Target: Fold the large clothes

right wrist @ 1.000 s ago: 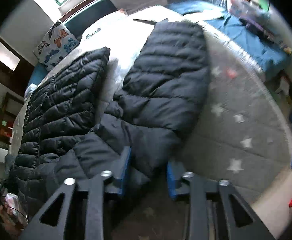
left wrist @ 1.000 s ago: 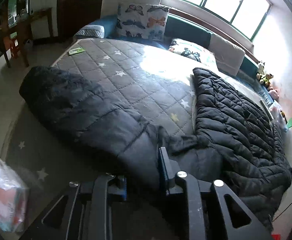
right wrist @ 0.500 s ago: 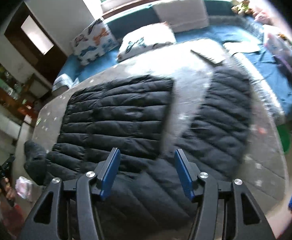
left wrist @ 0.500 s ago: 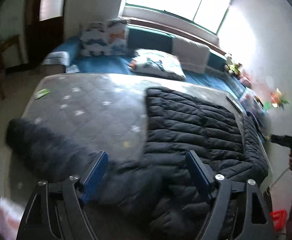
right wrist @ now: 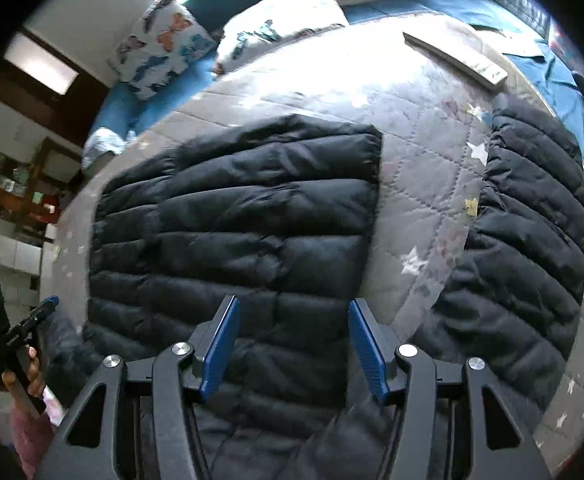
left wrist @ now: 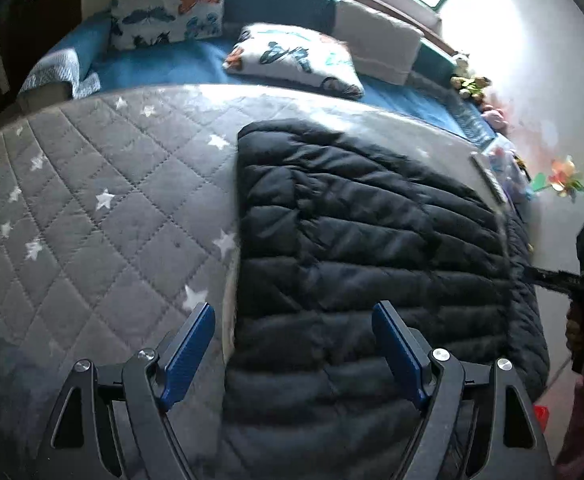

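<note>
Both claws are standing wide open now and holding nothing. We are keeping the left claw (left wrist: pixel 293 354) over the near edge of the black jacket (left wrist: pixel 355 240), and the right claw (right wrist: pixel 290 346) above the jacket's (right wrist: pixel 232 224) body. One second ago each claw was closed on a sleeve; half a second ago they were already open, and they are hanging higher now.

We are seeing the jacket lying flat on the grey bed cover (left wrist: pixel 104 208). It is puffy, with a slightly shiny cloth, and it is stitched in wide bands across, so it is looking like rows of soft pillows. One sleeve (right wrist: pixel 527 232) is lying apart on the right, curved, with a strip of cover between it and the body. The cover is quilted in diamonds and is carrying small white stars. Behind it two butterfly cushions (left wrist: pixel 172 4) are resting on a blue bench (left wrist: pixel 164 66).
</note>
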### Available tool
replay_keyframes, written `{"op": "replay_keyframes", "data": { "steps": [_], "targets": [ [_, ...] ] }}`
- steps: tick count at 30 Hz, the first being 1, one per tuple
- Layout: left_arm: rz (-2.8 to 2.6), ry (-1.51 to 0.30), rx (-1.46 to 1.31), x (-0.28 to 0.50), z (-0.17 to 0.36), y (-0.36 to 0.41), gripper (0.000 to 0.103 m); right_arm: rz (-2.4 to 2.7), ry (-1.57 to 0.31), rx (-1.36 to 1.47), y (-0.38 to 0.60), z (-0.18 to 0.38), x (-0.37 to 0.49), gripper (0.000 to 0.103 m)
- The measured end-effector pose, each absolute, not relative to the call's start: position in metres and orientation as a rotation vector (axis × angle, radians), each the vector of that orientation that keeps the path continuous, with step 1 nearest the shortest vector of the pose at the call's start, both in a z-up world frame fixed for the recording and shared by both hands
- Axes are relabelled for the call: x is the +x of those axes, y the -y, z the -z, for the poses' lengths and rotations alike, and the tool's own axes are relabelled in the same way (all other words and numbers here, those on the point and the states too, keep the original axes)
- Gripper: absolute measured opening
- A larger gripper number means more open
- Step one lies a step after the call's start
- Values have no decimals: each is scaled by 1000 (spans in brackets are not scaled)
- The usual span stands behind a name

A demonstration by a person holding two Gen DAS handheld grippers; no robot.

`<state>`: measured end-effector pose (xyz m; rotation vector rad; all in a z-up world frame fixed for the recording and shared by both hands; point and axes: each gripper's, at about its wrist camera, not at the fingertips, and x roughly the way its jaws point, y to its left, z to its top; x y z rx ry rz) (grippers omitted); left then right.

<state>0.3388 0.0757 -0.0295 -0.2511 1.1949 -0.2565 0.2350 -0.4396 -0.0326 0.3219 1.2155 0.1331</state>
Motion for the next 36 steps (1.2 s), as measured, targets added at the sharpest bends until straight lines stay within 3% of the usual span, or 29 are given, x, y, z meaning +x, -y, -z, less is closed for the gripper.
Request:
{"op": "replay_keyframes", "data": {
  "steps": [10, 15, 16, 17, 20, 22, 25, 31, 33, 36],
  "targets": [
    [249, -1316, -275, 372, 106, -69, 87, -125, -1293, 280, 438, 76, 264, 64],
    [283, -1269, -252, 372, 107, -58, 84, -116, -1305, 217, 431, 79, 265, 65],
    [291, -1255, -243, 371, 106, -55, 80, -115, -1304, 203, 429, 78, 264, 65],
    [290, -1233, -218, 370, 105, -51, 67, -113, -1301, 193, 427, 77, 264, 65],
    [276, -1193, -150, 366, 101, -43, 39, -113, -1276, 127, 415, 69, 263, 37],
    [272, -1158, -177, 362, 94, -44, 29, -110, -1256, 96, 408, 57, 264, 23],
    [216, -1075, -123, 357, 71, -42, 23, -128, -1163, 32, 388, 23, 267, 17],
    [117, -956, -163, 364, 37, -70, 21, -197, -986, -38, 343, -41, 290, 18],
    [81, -995, -160, 374, 47, -83, 23, -205, -992, -68, 330, -43, 303, 23],
    [78, -1072, -191, 382, 66, -97, 37, -203, -1042, -84, 323, -34, 303, 26]
  ]
}}
